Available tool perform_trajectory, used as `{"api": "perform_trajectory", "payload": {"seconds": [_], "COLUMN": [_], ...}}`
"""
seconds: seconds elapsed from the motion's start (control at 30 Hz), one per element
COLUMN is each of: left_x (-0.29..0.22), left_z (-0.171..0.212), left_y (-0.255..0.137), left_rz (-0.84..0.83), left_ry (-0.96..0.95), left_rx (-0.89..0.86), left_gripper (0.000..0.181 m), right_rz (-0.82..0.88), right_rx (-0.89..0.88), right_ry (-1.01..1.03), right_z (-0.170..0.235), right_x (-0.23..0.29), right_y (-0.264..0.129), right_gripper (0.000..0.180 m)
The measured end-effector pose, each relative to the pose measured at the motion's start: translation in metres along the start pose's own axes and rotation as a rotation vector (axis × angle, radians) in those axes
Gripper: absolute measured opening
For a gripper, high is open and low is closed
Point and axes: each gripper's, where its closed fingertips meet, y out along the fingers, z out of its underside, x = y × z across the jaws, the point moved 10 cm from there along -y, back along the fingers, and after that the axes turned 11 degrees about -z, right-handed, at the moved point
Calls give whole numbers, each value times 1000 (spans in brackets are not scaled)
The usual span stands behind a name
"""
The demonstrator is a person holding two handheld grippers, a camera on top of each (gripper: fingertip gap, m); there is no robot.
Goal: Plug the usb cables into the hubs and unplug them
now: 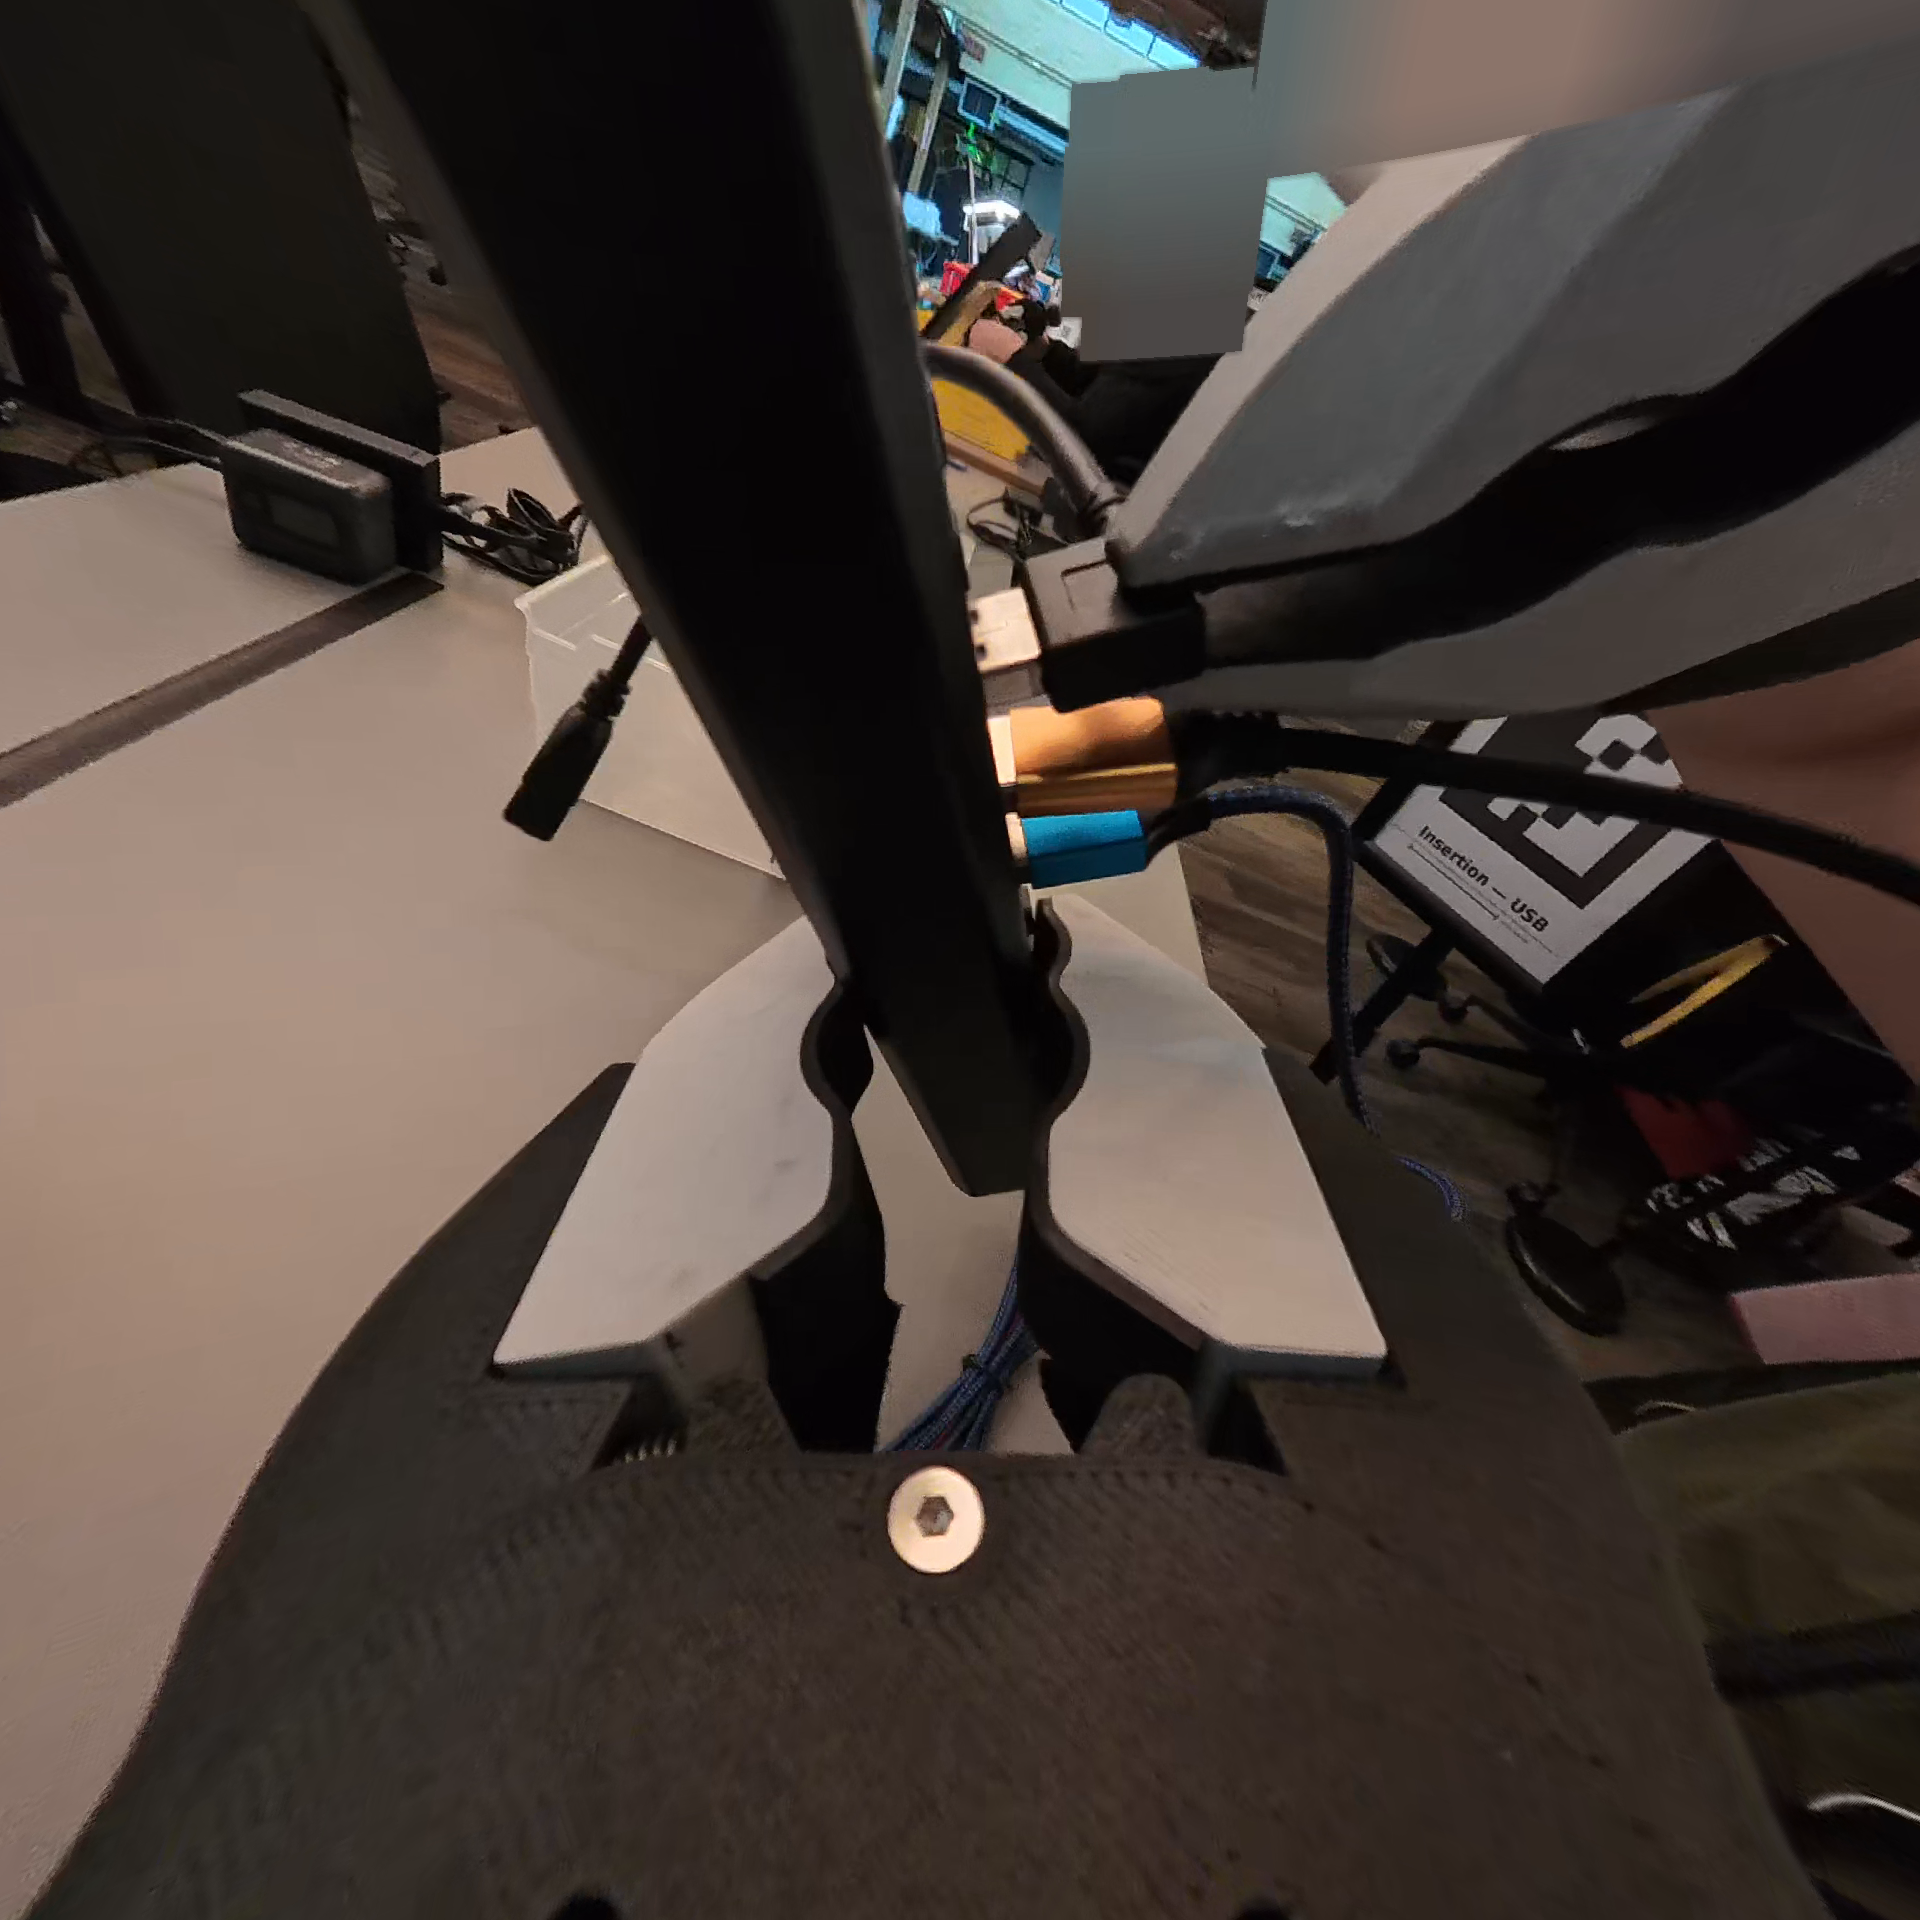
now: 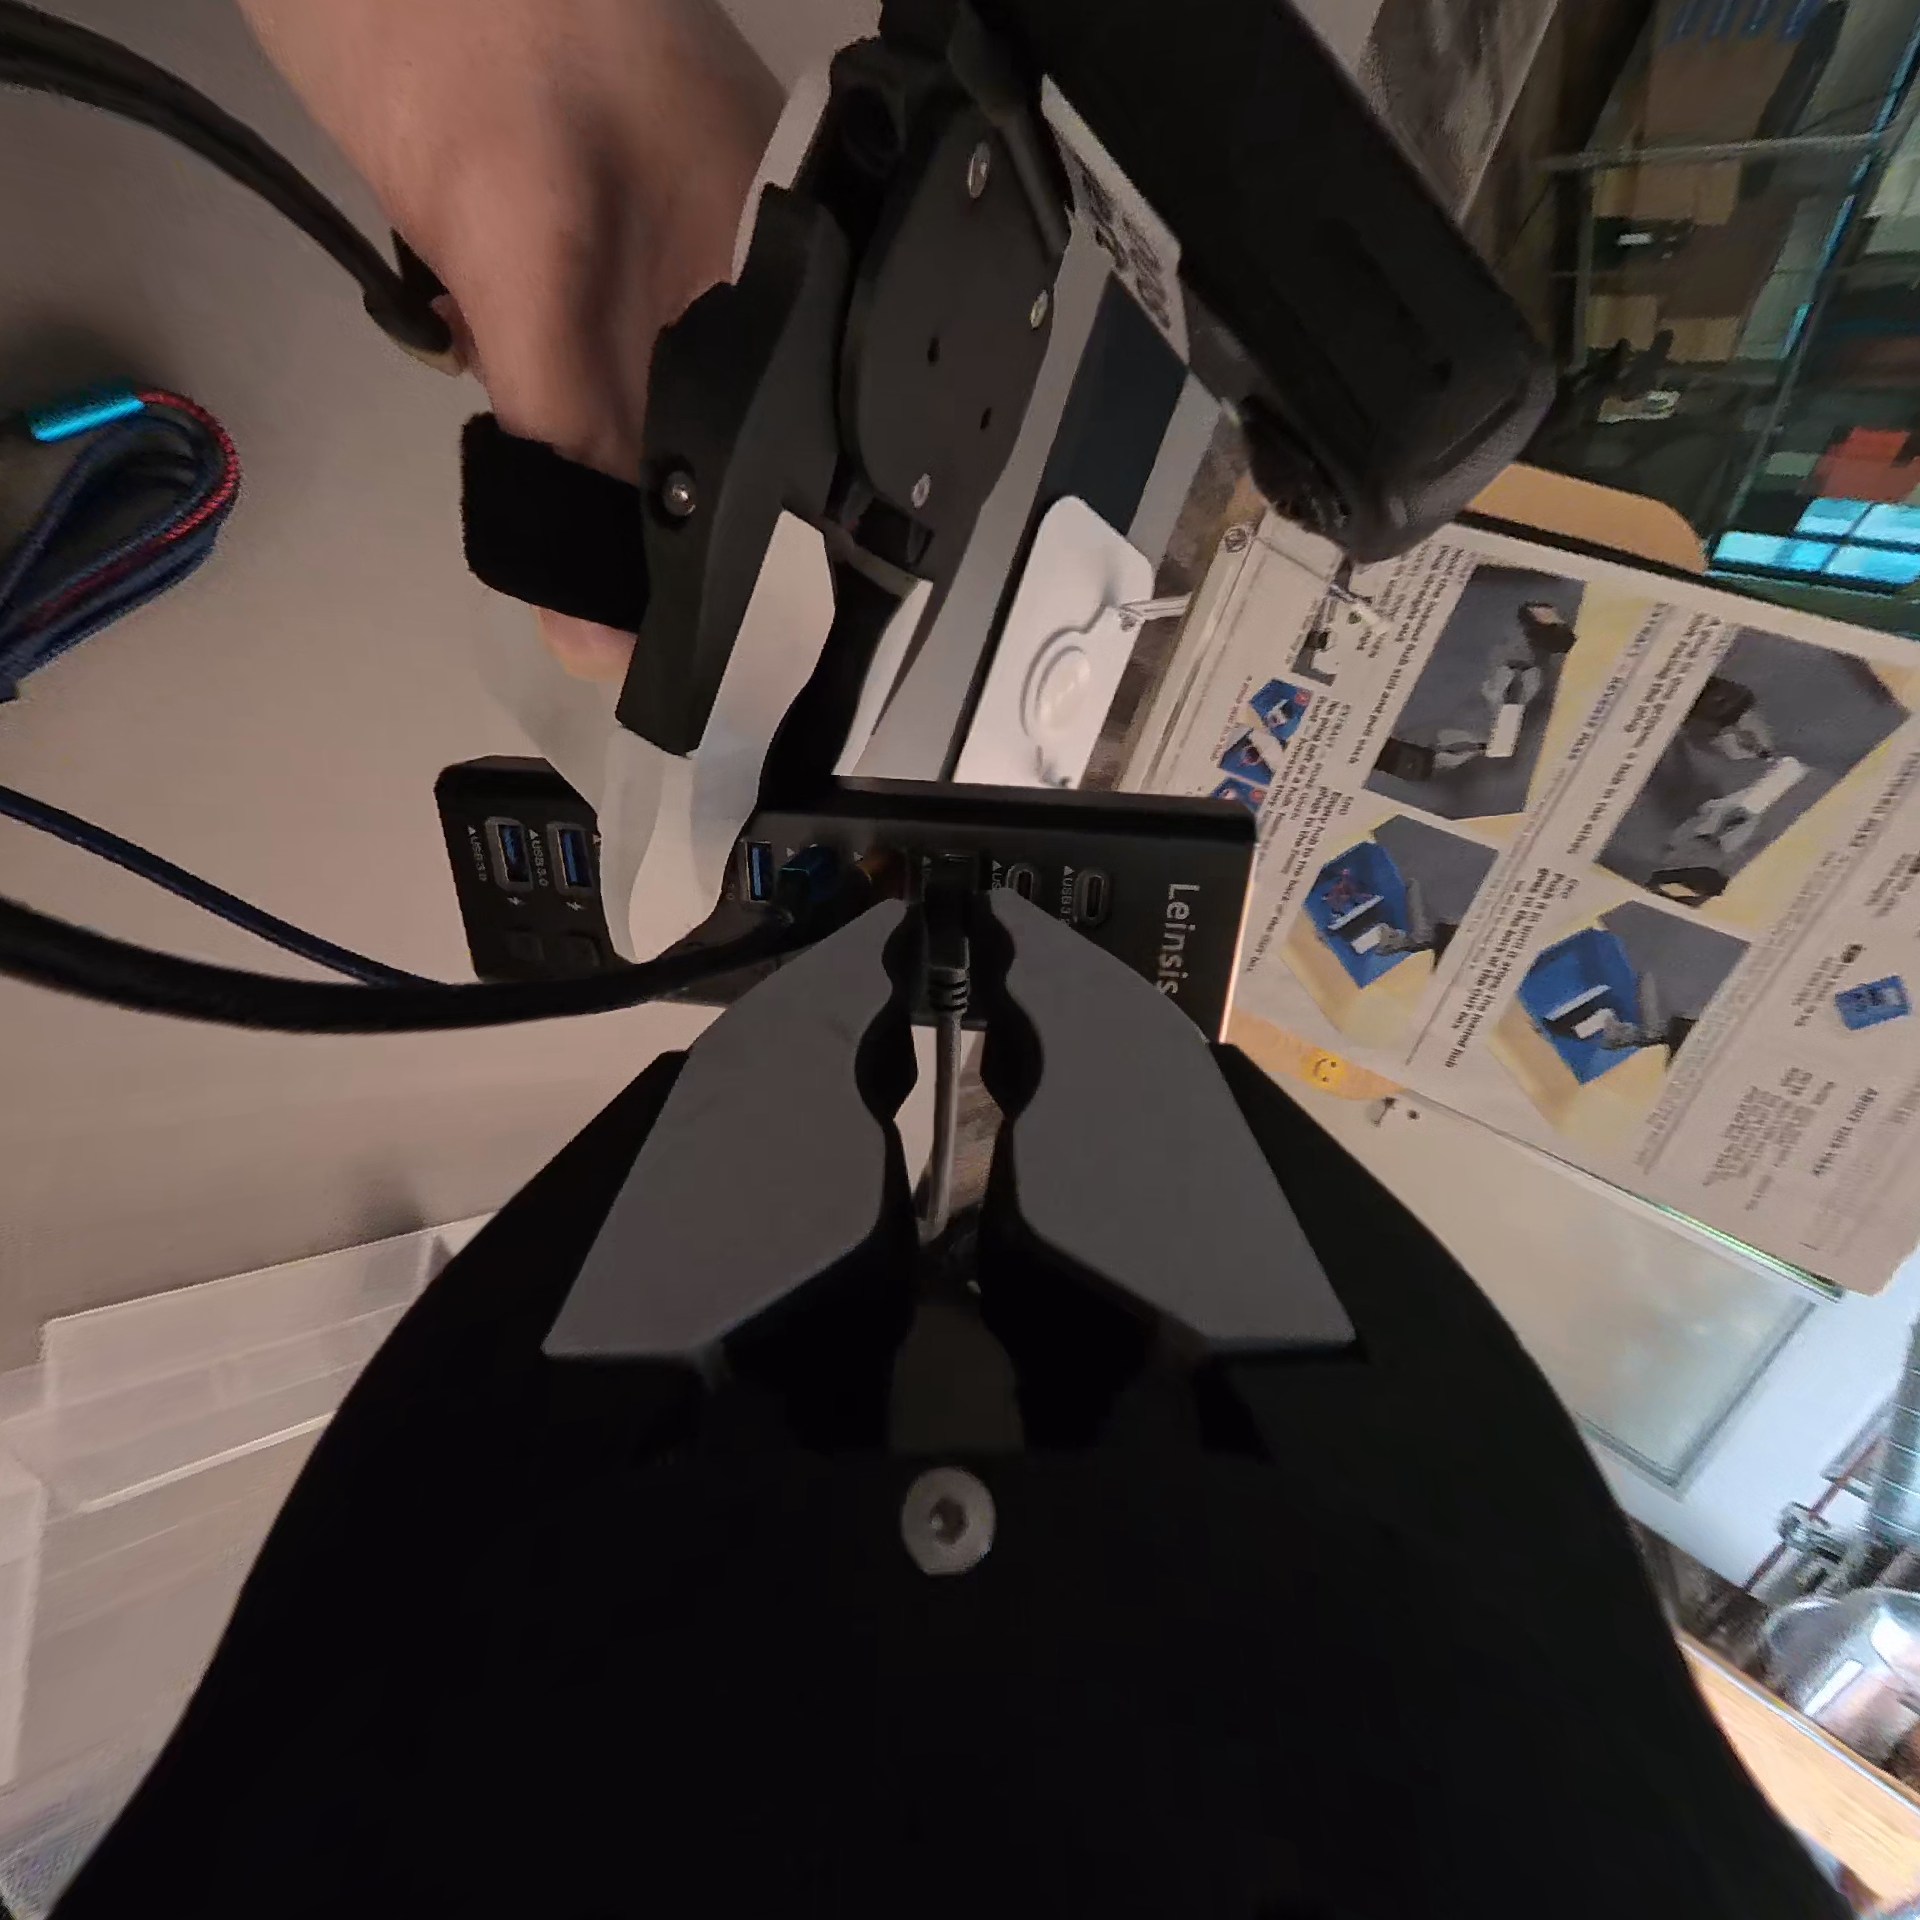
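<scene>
The left gripper (image 1: pixel 940 1023) fingers pinch the black hub (image 1: pixel 769 499) upright above the worktop (image 1: pixel 260 935), while the right gripper (image 2: pixel 940 940) fingers squeeze the black plug (image 1: pixel 1117 634), pointing straight into the hub's side.

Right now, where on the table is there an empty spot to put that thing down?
Bare tabletop lies left of the held black hub, in front of the dark seam and the small black box. It is crowded right of the hub: gold plug, blue plug, trailing cables, and the right gripper on the black plug.
</scene>
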Motion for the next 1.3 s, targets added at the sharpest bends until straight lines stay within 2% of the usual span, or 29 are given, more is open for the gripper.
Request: {"api": "perform_trajectory", "payload": {"seconds": [0.3,0.43,0.53,0.6,0.67,0.8,0.9,1.17,1.3], "left_x": [-8,-16,-20,-18,-15,-20,-26,-37,-41], "left_z": [-7,-13,-12,-9,-9,-14,-17,-19,-18], "left_y": [-7,-17,-19,-15,-13,-21,-26,-28,-27], "left_rz": [-61,-98,-62,-55,-83,-232,-300,-224,-304], "left_ry": [94,225,215,205,210,250,280,312,323], "left_rx": [-28,-167,-299,-267,-205,-242,-256,-308,-316], "left_gripper": [27,27,29,30,30,29,29,29,29], "right_rz": [87,236,280,278,276,410,533,546,525], "right_rx": [-20,-21,-14,4,18,28,78,13,39], "right_ry": [-108,-198,-230,-227,-216,-202,-269,-232,-226], "right_z": [-4,-15,-24,-23,-20,-19,-22,-25,-26], "right_x": [8,20,29,31,34,38,46,52,51], "right_y": [-8,-24,-27,-22,-15,-12,-11,-26,-26], "right_gripper": [9,8,8,8,9,9,9,8,8]}}
